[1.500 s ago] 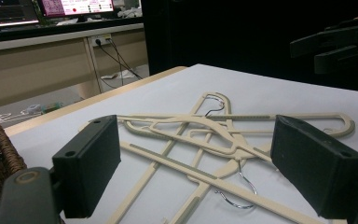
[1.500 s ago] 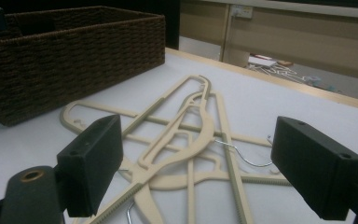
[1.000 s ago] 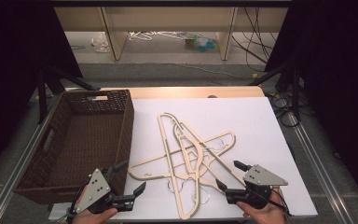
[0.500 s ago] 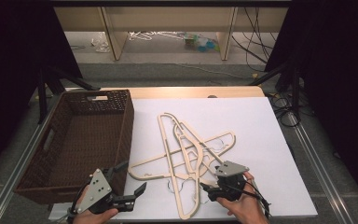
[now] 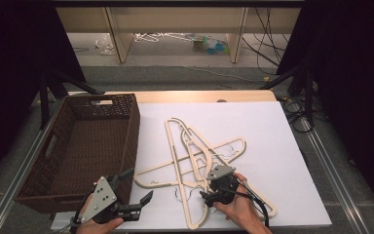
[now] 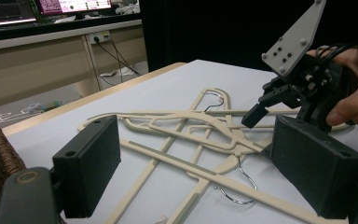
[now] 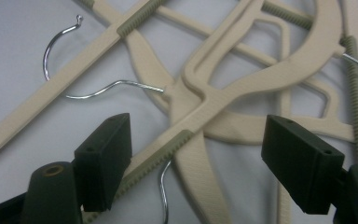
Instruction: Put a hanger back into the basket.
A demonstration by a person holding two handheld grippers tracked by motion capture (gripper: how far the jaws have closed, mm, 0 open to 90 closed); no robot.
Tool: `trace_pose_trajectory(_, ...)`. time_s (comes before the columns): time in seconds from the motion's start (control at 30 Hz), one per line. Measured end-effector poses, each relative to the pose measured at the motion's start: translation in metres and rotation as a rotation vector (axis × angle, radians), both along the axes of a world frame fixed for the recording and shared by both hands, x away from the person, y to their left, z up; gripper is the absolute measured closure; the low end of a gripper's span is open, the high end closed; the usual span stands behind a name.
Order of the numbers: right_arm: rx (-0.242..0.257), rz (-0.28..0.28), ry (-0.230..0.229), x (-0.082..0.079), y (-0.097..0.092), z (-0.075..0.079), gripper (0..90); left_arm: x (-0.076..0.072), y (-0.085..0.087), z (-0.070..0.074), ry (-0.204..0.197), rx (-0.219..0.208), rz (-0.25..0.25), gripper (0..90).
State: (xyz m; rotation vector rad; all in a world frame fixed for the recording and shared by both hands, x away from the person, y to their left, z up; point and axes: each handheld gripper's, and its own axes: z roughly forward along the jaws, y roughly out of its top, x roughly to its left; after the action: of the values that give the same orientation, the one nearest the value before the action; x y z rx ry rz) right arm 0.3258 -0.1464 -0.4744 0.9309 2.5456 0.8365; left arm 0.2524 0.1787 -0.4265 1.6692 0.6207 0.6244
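Observation:
Several cream plastic hangers with wire hooks lie crossed in a pile on the white sheet. My right gripper hangs low over the near end of the pile, pointing down and to the left. In the right gripper view its jaws are open and straddle a ribbed hanger bar without pressing on it; they have just been closing a little. A wire hook lies beyond the left jaw. My left gripper rests open and empty near the front edge, between the basket and the pile.
A dark wicker basket stands at the left of the table, empty. Bare white sheet lies to the right of the hangers. Beyond the table's far wooden edge are shelf legs and cables on the floor.
My right gripper has moved left from the front right of the sheet onto the near end of the hanger pile and sunk lower. The left gripper has stayed put.

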Motion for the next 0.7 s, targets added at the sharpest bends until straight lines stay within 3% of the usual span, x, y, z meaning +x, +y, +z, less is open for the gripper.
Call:
trace_pose_trajectory(0.13,-0.021,0.02,0.024,0.001,0.002,-0.001,27.3,0.0,0.0,0.0,-0.001,0.001,-0.001,15.9)
trace_pose_trajectory(0.2,-0.023,0.021,0.013,0.002,0.003,-0.001,29.4,0.0,0.0,0.001,-0.001,0.001,-0.002,15.9)
trace_pose_trajectory(0.23,-0.033,0.027,0.032,0.004,-0.001,0.0,32.9,0.0,0.0,0.001,-0.002,0.001,-0.001,15.9)
trace_pose_trajectory(0.33,-0.033,0.008,0.026,0.006,-0.003,0.0,35.0,-0.001,0.0,0.001,-0.002,-0.001,-0.002,15.9)
trace_pose_trajectory(0.4,-0.039,-0.021,0.052,0.011,-0.013,0.004,38.6,0.0,0.0,0.0,-0.007,-0.011,-0.008,15.9)
trace_pose_trajectory(0.5,-0.017,-0.012,0.077,0.017,-0.021,0.005,41.4,-0.001,0.0,0.001,0.0,-0.001,-0.003,15.9)
trace_pose_trajectory(0.7,0.019,-0.062,0.102,0.021,-0.029,0.008,47.2,-0.001,0.0,0.001,0.0,-0.004,-0.006,15.9)
